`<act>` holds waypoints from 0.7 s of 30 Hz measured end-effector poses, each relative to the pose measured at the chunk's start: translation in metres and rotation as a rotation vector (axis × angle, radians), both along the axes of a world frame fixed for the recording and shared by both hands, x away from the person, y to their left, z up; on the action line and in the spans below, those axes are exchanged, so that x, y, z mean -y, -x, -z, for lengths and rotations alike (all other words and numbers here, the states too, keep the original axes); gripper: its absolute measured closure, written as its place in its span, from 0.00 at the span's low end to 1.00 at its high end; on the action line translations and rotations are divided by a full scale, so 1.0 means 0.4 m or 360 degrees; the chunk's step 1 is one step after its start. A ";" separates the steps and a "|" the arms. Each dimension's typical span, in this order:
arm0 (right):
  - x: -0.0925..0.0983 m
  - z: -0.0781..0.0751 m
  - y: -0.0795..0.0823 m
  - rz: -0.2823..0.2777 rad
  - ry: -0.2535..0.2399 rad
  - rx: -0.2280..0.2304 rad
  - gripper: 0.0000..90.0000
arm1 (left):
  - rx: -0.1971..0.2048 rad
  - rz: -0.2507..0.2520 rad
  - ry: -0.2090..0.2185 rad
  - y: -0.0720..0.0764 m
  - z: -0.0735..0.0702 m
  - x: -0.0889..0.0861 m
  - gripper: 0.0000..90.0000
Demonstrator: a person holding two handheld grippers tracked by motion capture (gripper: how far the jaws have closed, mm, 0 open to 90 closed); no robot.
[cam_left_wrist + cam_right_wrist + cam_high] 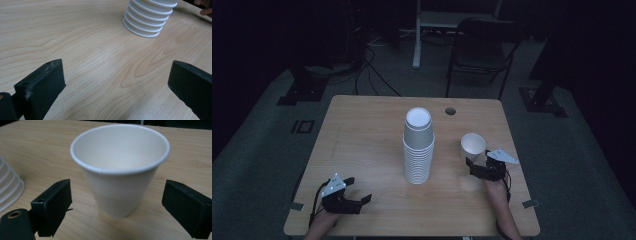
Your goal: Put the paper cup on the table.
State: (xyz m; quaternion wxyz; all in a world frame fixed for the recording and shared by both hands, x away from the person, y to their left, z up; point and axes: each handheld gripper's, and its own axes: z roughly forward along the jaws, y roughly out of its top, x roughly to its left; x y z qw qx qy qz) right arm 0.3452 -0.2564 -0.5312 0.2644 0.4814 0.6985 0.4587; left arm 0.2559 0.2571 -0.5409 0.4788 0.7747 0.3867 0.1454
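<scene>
Right now, right gripper (478, 163) spread wide, jaws standing either side of the single paper cup (473, 145) but touching neither wall; nothing grasped yet. Seen closer in the right gripper view: same cup (120, 170) upright, mouth up, sitting between the two black jaws with a clear gap on each side. Standing on the wooden table (362, 130), right of centre, well apart from the table's edge.

Further out, toward the middle: a tall stack of cups (418, 145), upside down, bottoms up, nested tight. Lowest rims of that stack (147, 21) also visible in the left gripper view, beyond the parted jaws.

Left gripper (357, 192) likewise released, empty, resting low near the front left corner, well apart from both the stack and the lone cup.

Likely trouble from here: thin paper wall crushed or ovalled by too hard a squeeze; cup nudged over or pushed away by one jaw meeting it before the other; stack toppled by a careless swing past it, being tall and narrow.

Counts: two grippers; one loose cup; one stack, roughly a dozen or more cups, exact number not readable; one table.
</scene>
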 end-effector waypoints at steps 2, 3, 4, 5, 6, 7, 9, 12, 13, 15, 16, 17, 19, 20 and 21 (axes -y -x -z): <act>0.003 0.002 0.008 0.0002 0.0018 -0.0015 0.10 | -0.0001 -0.0002 0.0001 0.000 0.000 -0.001 0.01; 0.005 0.003 0.013 0.0014 0.0029 -0.0011 0.10 | -0.0002 -0.0002 0.0002 0.000 0.000 -0.001 0.01; 0.008 0.002 0.018 0.0012 0.0022 -0.0011 0.10 | -0.0003 -0.0003 0.0000 0.000 0.000 -0.001 0.01; 0.012 0.002 0.023 0.0010 0.0012 -0.0017 0.10 | -0.0002 -0.0004 0.0001 0.000 0.001 -0.001 0.01; 0.015 0.002 0.028 0.0015 0.0011 -0.0017 0.10 | -0.0003 -0.0004 0.0001 -0.001 0.001 -0.001 0.01; 0.018 0.002 0.034 0.0010 0.0016 -0.0018 0.10 | -0.0003 -0.0006 -0.0001 -0.001 0.001 0.000 0.01; 0.025 0.003 0.045 0.0021 0.0030 -0.0021 0.10 | -0.0006 -0.0009 0.0000 -0.001 0.001 -0.001 0.01; 0.041 0.009 0.062 0.0056 0.0014 -0.0035 0.10 | -0.0010 -0.0016 0.0005 -0.001 0.002 -0.002 0.01; 0.048 0.011 0.068 0.0080 0.0010 -0.0031 0.10 | -0.0008 -0.0019 0.0008 -0.001 0.002 -0.003 0.01; 0.060 0.015 0.080 0.0105 -0.0012 -0.0045 0.10 | -0.0009 -0.0022 0.0008 -0.001 0.002 -0.003 0.01; 0.065 0.017 0.086 0.0105 0.0000 -0.0051 0.10 | -0.0008 -0.0020 0.0007 -0.001 0.002 -0.004 0.01; 0.069 0.020 0.092 0.0121 0.0018 -0.0060 0.10 | -0.0009 -0.0023 0.0010 -0.001 0.002 -0.004 0.01; 0.081 0.027 0.104 0.0131 0.0010 -0.0082 0.10 | -0.0008 -0.0027 0.0013 -0.001 0.002 -0.004 0.01; 0.087 0.030 0.108 0.0149 0.0019 -0.0103 0.10 | -0.0009 -0.0028 0.0014 -0.001 0.002 -0.004 0.01; 0.092 0.033 0.113 0.0178 0.0033 -0.0125 0.10 | -0.0009 -0.0028 0.0011 -0.001 0.002 -0.004 0.01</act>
